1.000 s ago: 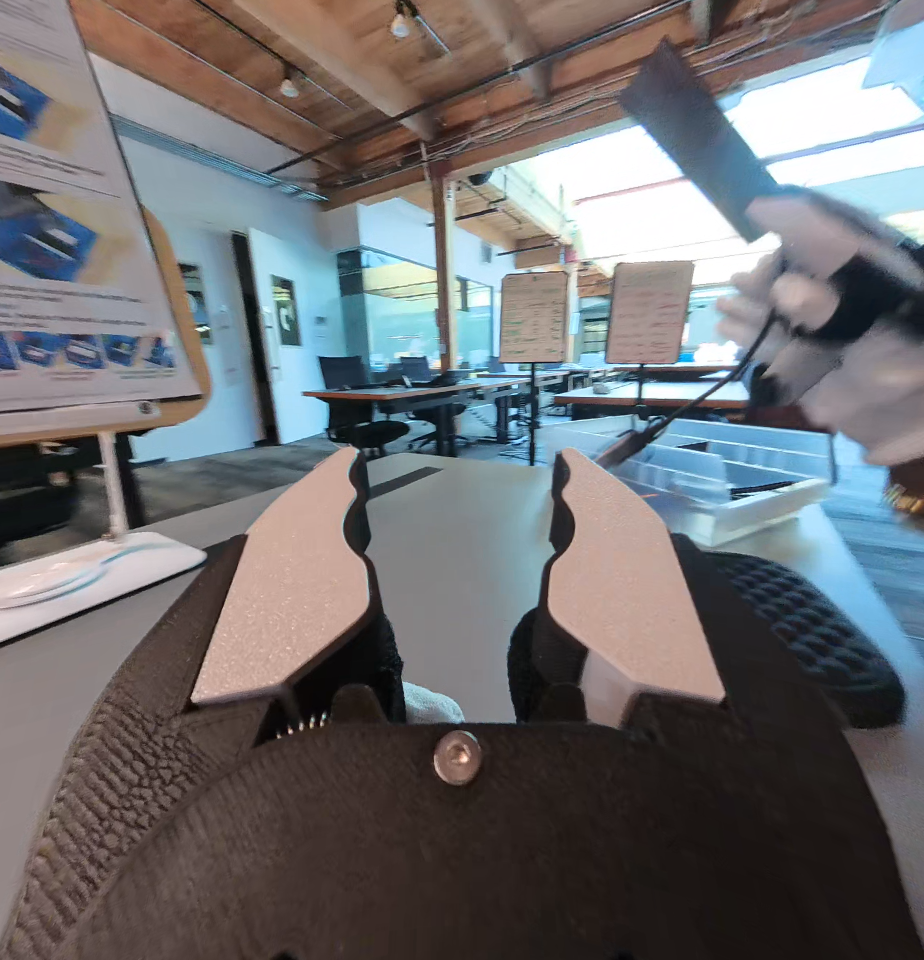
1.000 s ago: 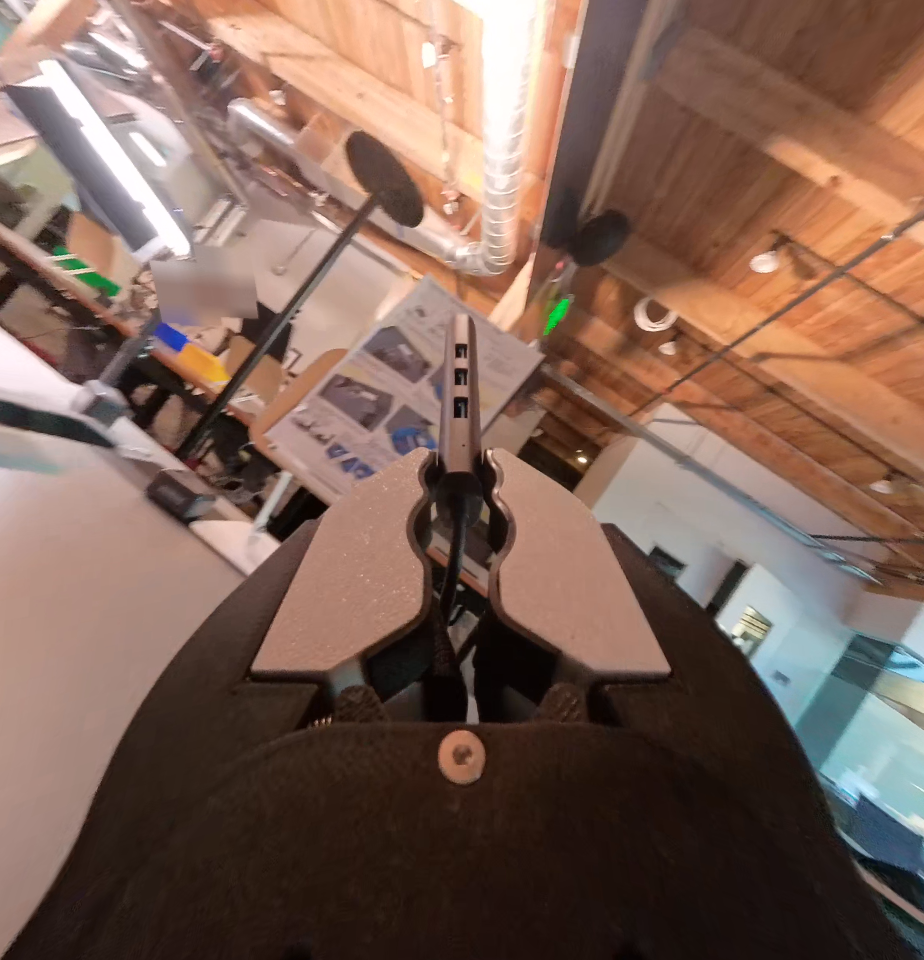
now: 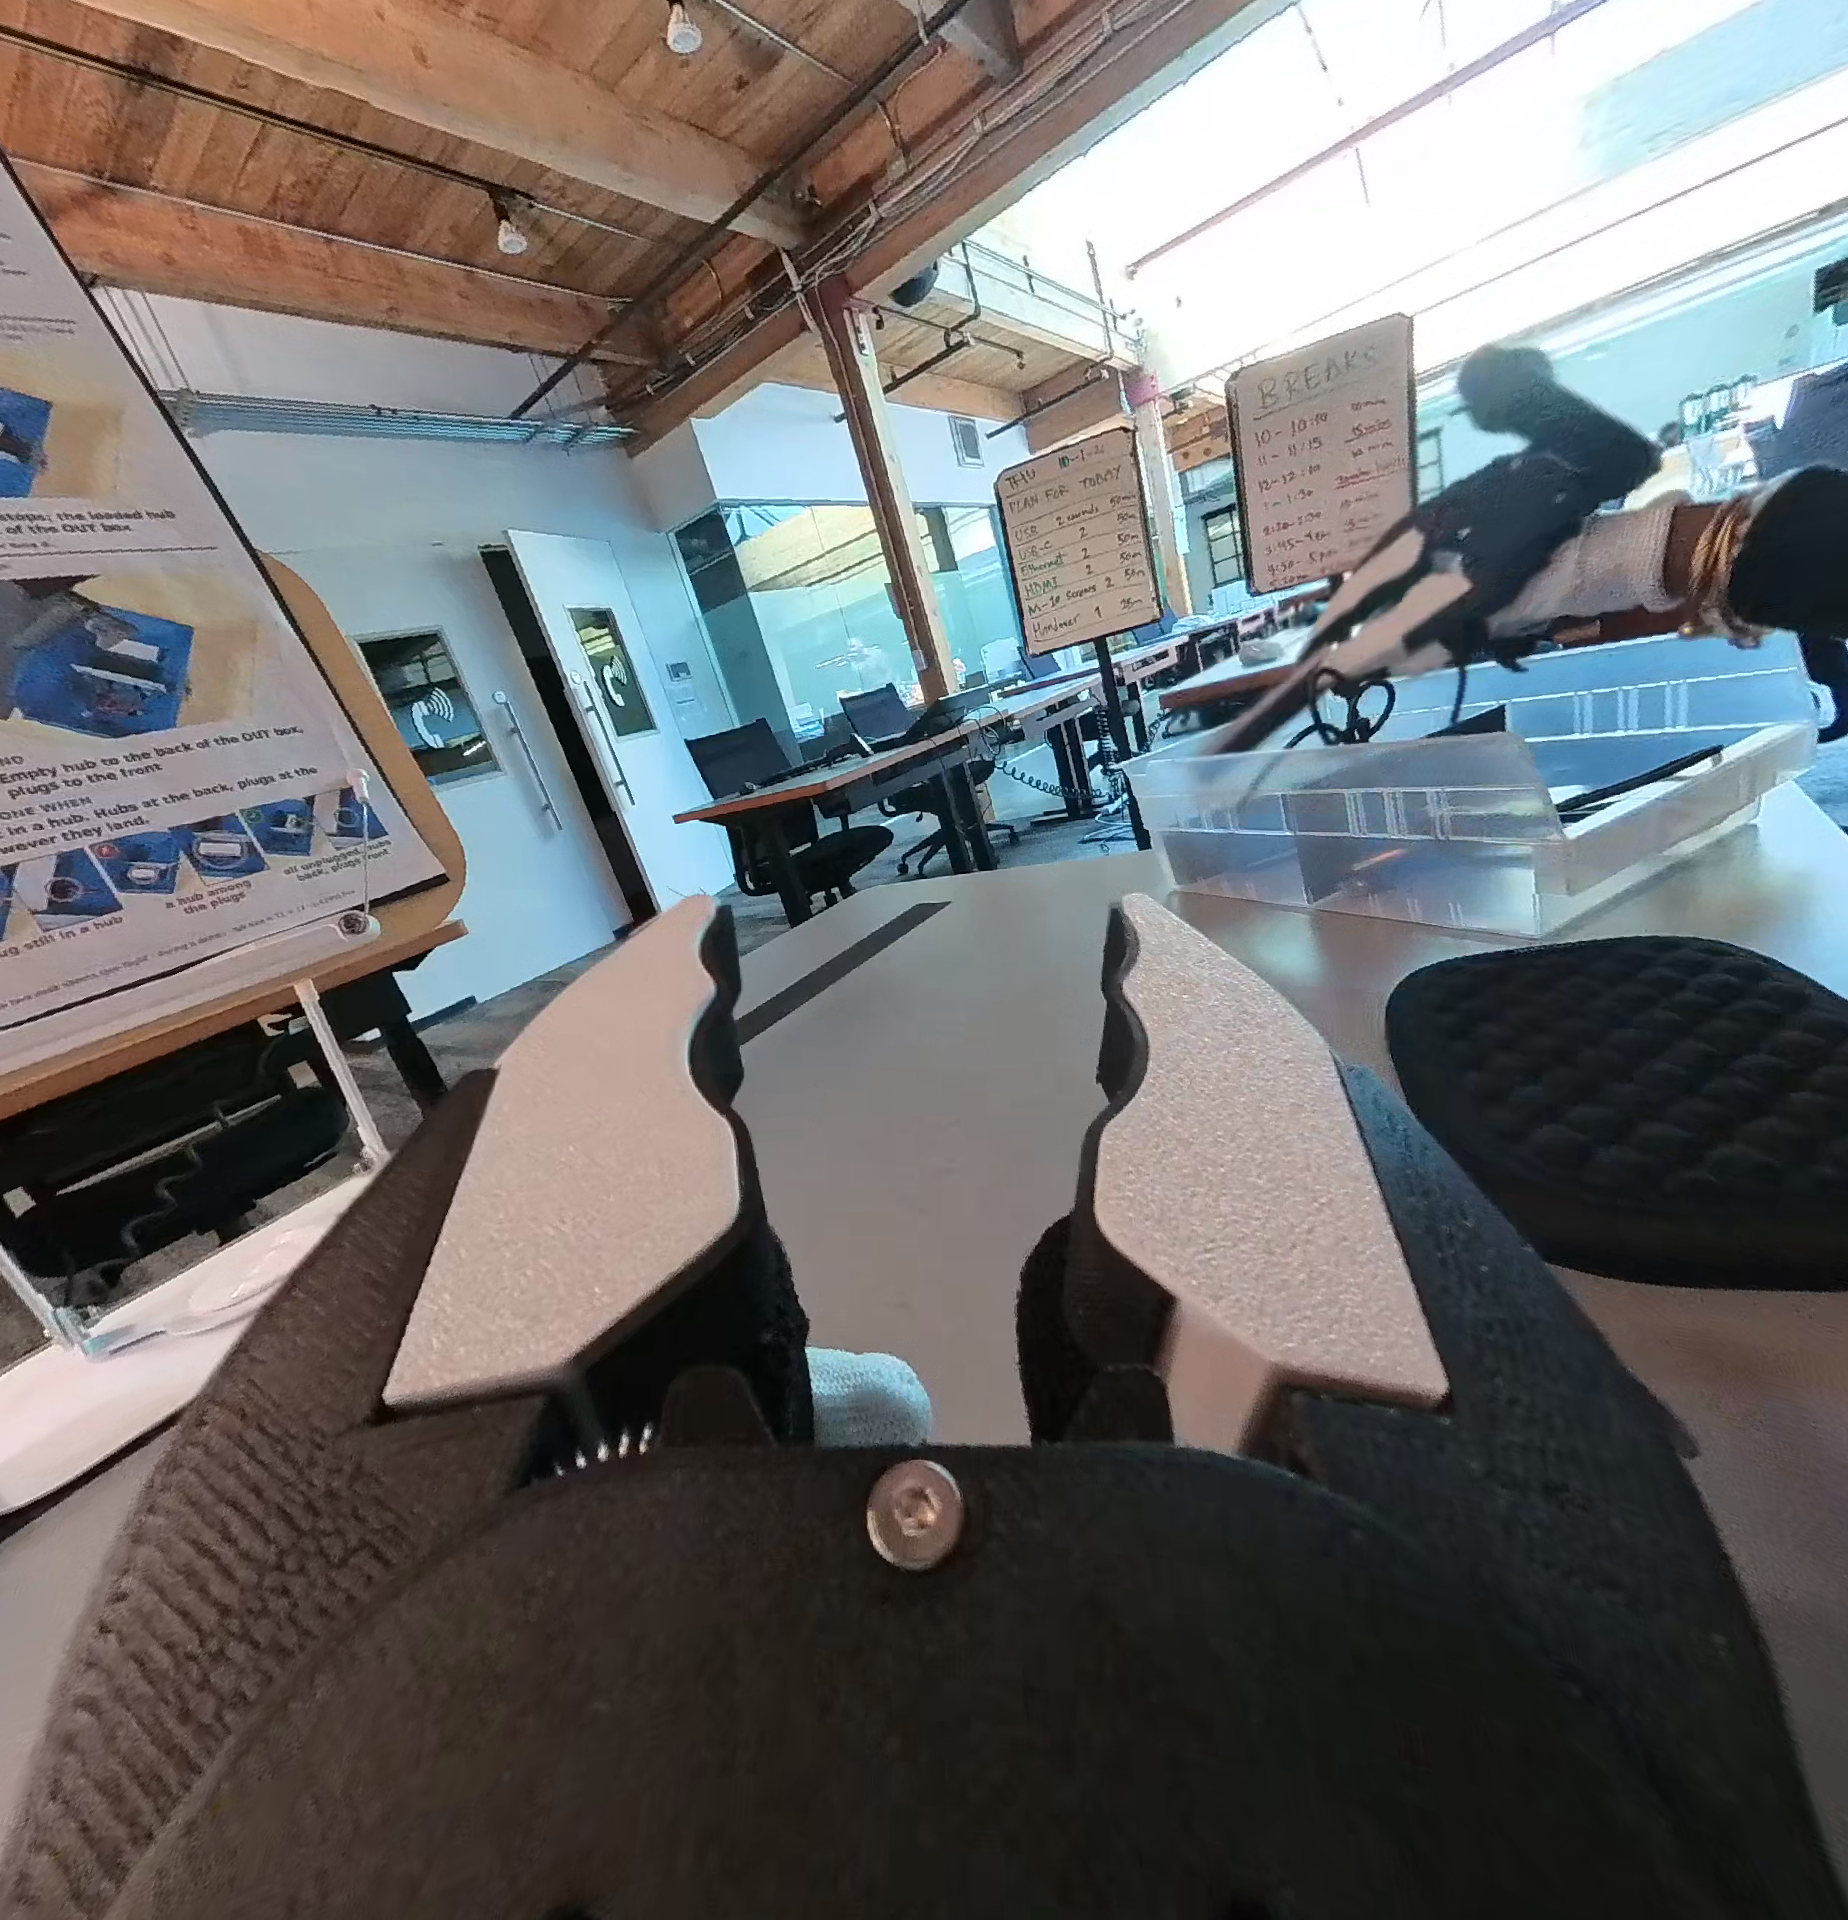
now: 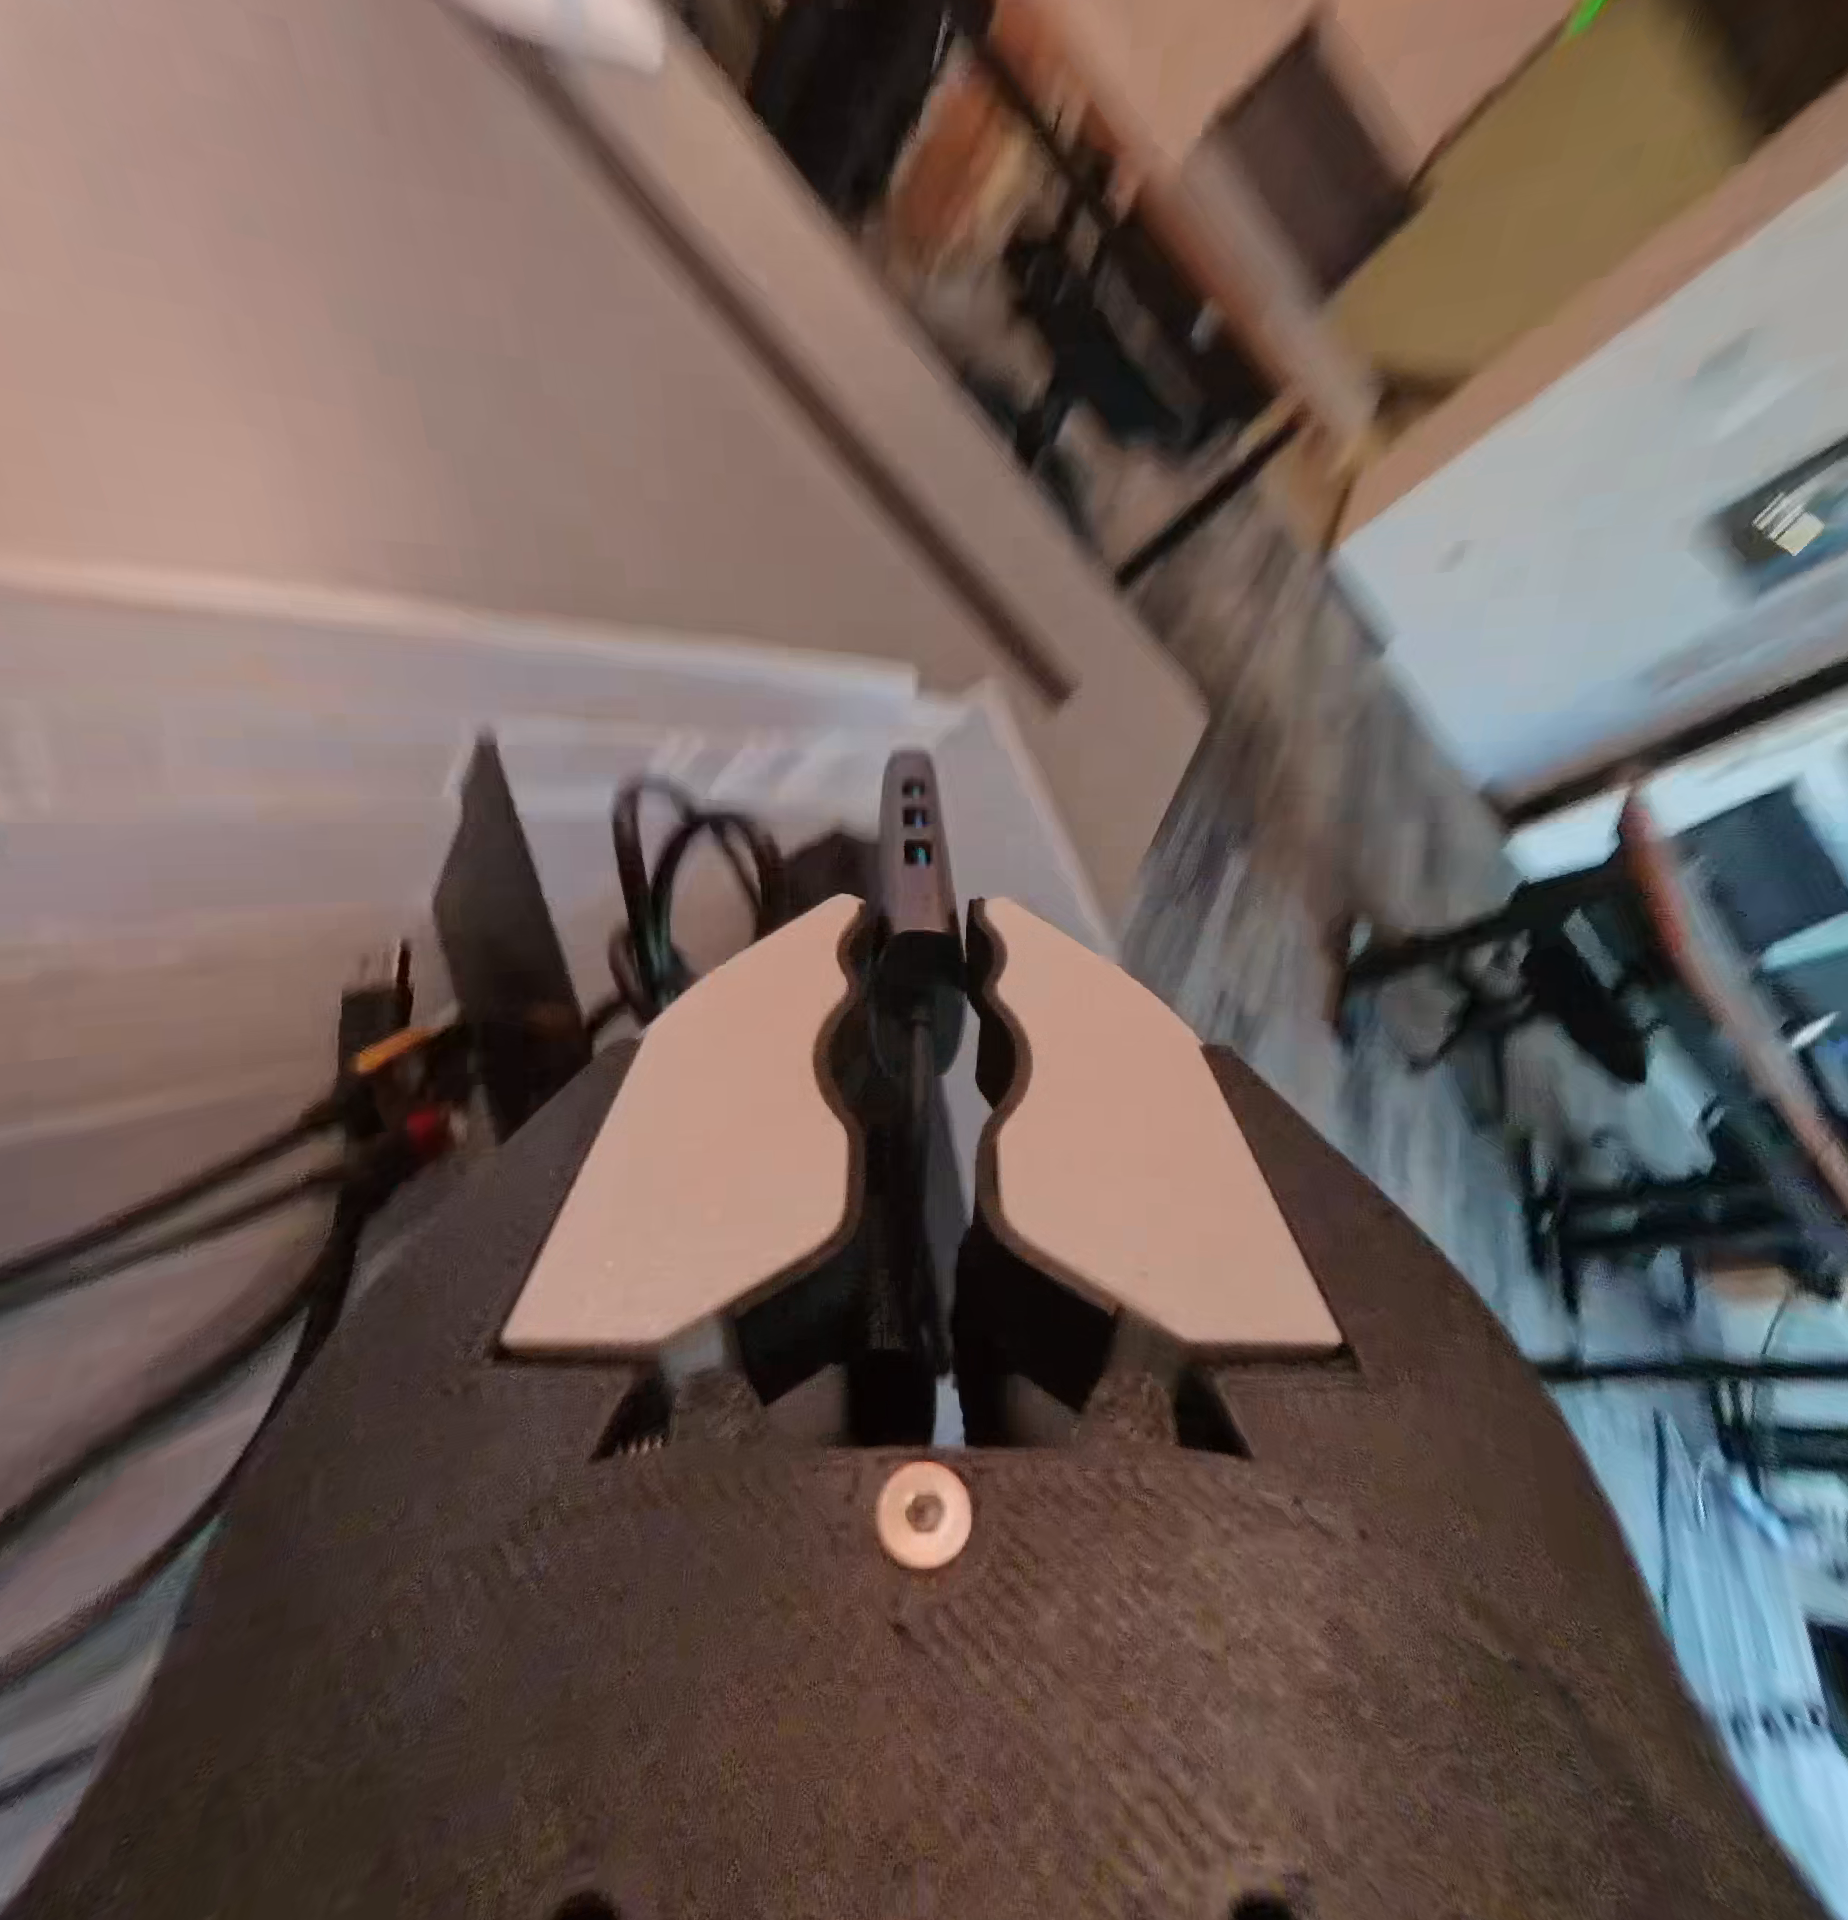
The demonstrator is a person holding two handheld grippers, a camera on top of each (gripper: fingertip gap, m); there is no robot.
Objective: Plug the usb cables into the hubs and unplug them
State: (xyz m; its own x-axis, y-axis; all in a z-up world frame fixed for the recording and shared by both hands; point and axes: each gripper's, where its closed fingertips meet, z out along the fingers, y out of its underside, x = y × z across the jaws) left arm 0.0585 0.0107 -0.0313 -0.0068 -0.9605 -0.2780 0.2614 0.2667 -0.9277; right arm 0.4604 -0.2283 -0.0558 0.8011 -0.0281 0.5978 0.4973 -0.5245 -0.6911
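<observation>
My left gripper is open and empty, low over the grey table. My right gripper is shut on a dark grey USB hub, held by its cable end with its row of ports showing. The hub points down toward a clear plastic bin that holds coiled black cables. In the left wrist view the right gripper is blurred, tilted down over the clear bin at the right, with the hub reaching into it.
A black textured pad lies on the table right of my left gripper. An instruction sheet on a stand is at the left. A dark divider stands in the bin. Desks, chairs and two sign boards fill the room behind. Some 45 cm of space lies between my two pairs of fingers.
The right gripper has swung down from pointing at the ceiling to pointing into the clear bin, still holding the hub. The left gripper has opened wider and stayed low over the table.
</observation>
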